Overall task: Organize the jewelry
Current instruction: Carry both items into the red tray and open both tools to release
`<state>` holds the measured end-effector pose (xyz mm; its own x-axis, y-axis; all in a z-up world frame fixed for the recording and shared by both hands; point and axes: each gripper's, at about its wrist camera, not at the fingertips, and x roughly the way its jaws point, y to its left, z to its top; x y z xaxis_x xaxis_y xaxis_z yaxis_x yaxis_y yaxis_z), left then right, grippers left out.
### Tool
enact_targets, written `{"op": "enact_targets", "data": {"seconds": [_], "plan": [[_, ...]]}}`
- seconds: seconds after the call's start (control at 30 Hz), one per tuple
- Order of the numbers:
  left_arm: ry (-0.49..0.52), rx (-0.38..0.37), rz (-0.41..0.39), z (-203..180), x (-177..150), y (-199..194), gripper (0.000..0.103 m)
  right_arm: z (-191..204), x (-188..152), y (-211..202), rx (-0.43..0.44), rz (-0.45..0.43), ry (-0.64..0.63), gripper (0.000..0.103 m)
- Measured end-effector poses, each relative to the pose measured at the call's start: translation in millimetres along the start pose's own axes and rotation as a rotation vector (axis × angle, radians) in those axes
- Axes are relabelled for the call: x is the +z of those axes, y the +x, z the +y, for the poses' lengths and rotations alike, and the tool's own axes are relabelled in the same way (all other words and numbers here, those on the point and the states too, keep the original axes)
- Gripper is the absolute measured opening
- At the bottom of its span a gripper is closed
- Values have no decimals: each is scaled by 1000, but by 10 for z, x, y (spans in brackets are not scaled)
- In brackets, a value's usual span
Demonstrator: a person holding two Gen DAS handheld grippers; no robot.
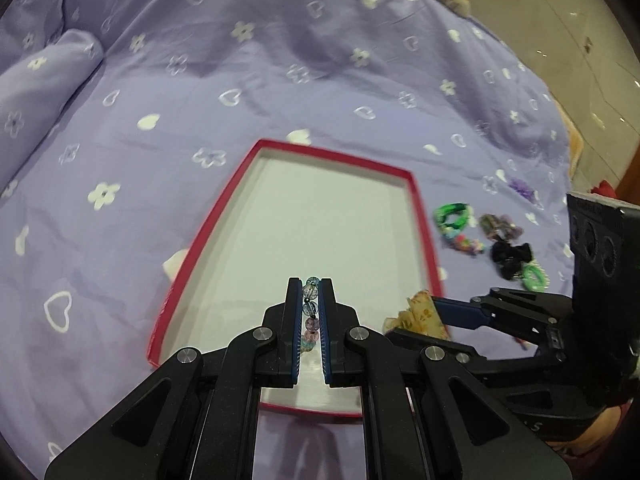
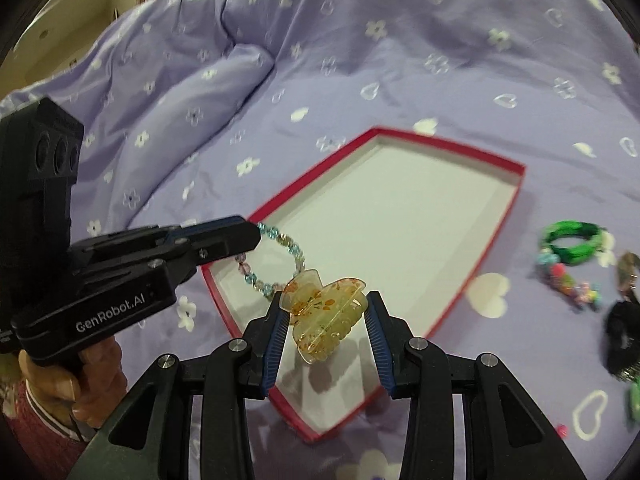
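Observation:
A shallow red box point(image 1: 420, 216) point(image 2: 516, 184) with a white floor lies on the purple bedspread. My left gripper point(image 1: 311, 286) point(image 2: 256, 236) is shut on a glass bead bracelet point(image 1: 311, 308) point(image 2: 286, 240), which hangs over the box's near end. My right gripper point(image 2: 324, 300) point(image 1: 434, 308) is shut on a translucent yellow claw hair clip point(image 2: 324, 316) point(image 1: 420, 310) with orange flecks, held above the box's near right corner. The two grippers are close together, side by side.
To the right of the box lie a green coiled bracelet point(image 1: 454, 216) point(image 2: 574, 236), a string of coloured beads point(image 2: 568, 284), a black scrunchie point(image 1: 512, 256) point(image 2: 622, 332) and other small pieces. A hand point(image 2: 80, 376) holds the left gripper. A rumpled quilt fold point(image 1: 44, 76) lies at the far left.

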<state>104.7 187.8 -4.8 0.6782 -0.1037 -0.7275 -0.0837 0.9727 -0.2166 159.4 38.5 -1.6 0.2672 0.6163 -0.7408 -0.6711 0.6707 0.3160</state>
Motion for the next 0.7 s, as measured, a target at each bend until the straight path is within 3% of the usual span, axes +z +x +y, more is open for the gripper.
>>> {"op": "enact_targets", "data": {"seconds": [0.27, 0.7], "plan": [[-51, 35, 61, 273, -113, 254, 7, 42, -20, 304, -7, 103, -55, 39], [-58, 80, 131, 360, -226, 423, 7, 82, -23, 428, -17, 163, -148, 40]]}}
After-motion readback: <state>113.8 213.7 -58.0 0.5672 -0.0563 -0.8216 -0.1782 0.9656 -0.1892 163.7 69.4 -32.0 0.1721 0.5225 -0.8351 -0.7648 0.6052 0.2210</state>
